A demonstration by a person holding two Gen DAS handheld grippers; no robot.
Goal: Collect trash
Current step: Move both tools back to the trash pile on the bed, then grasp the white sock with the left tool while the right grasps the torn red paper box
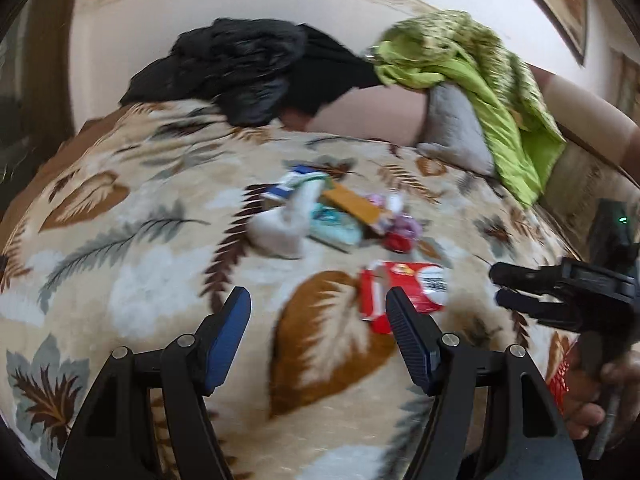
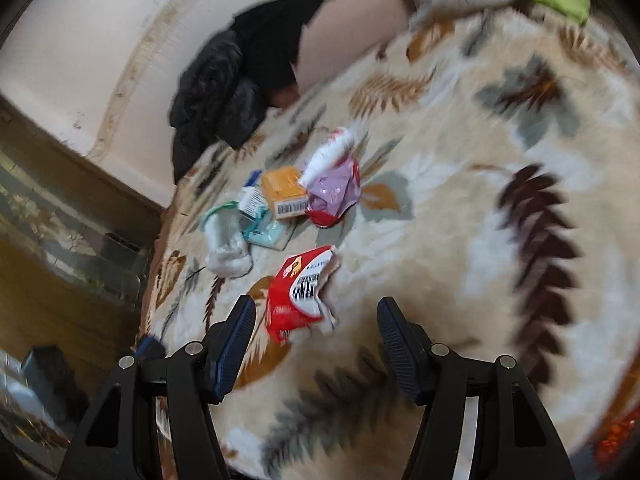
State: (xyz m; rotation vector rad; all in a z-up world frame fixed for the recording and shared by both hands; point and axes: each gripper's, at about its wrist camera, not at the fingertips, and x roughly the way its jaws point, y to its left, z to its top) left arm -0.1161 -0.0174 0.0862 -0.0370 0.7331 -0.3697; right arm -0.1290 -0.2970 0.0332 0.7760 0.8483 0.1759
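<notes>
A torn red and white wrapper [image 1: 404, 292] [image 2: 300, 292] lies on the leaf-patterned blanket [image 1: 140, 260] [image 2: 460, 220]. Beyond it is a small heap: an orange box [image 1: 352, 200] [image 2: 284, 192], a crumpled white piece [image 1: 280, 228] [image 2: 228, 248], a teal packet [image 1: 332, 226] [image 2: 268, 232], a blue and white box [image 1: 296, 184] and a purple wrapper [image 1: 404, 226] [image 2: 334, 192]. My left gripper [image 1: 318, 296] hovers open just left of the red wrapper, nothing between its fingers. My right gripper [image 2: 316, 304] [image 1: 498, 285] is open too, with the wrapper just ahead of its left finger.
A black jacket [image 1: 240, 68] [image 2: 224, 92], a green cloth [image 1: 460, 52] and a grey pillow [image 1: 456, 128] lie at the far side against the wall. The bed's edge and the floor [image 2: 60, 300] show on the left of the right wrist view. Both views are blurred.
</notes>
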